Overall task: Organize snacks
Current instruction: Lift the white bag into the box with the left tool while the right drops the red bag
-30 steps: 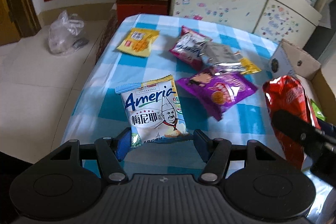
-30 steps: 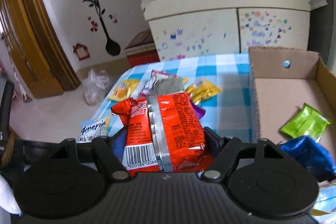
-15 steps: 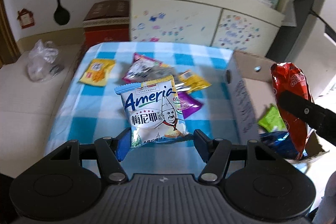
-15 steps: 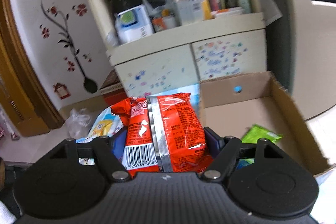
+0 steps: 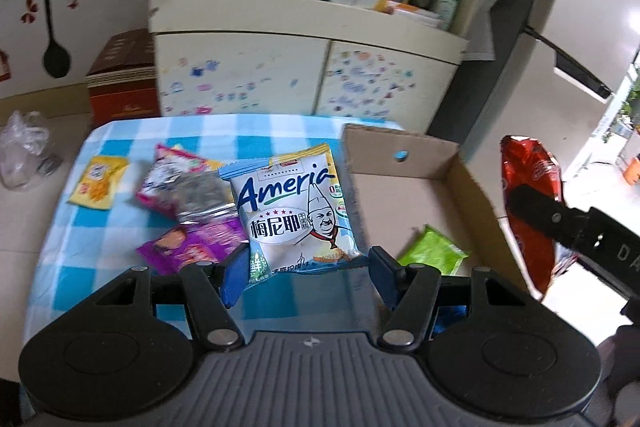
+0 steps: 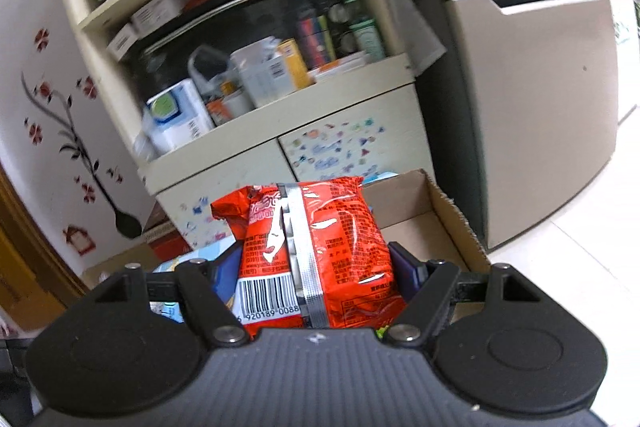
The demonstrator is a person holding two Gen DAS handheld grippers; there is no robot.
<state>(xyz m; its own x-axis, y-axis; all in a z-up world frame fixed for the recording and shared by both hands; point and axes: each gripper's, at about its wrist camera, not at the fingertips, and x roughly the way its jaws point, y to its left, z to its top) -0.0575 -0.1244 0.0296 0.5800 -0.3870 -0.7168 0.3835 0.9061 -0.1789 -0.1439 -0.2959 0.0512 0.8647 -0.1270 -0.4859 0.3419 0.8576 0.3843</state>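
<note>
Okay, both my grippers carry a snack. My left gripper [image 5: 302, 269] clamps the lower edge of a white-and-blue snack pack [image 5: 294, 211], blue pads on either side of it, pack standing upright ahead of the fingers. Beyond it and to its left is the blue checkered tablecloth [image 5: 72, 263] with loose snacks: a yellow packet [image 5: 97, 181] far left, a pink-and-silver packet [image 5: 172, 173], a silver packet [image 5: 202, 197] partly over it, a purple packet [image 5: 192, 245] nearest my left finger. Ahead and to the right of that gripper sits the open cardboard box [image 5: 404, 169], with a green packet [image 5: 434, 253] on its floor.

My right gripper [image 6: 316, 277] grips a red snack bag [image 6: 316, 251] between its pads, barcode end toward the camera, back seam facing me. Past the bag and slightly right is the same box, its far corner and right wall showing. From the left wrist view that red bag hangs off to the right, beside the box's right wall. A cream cabinet [image 5: 308, 75] stands behind the table.
</note>
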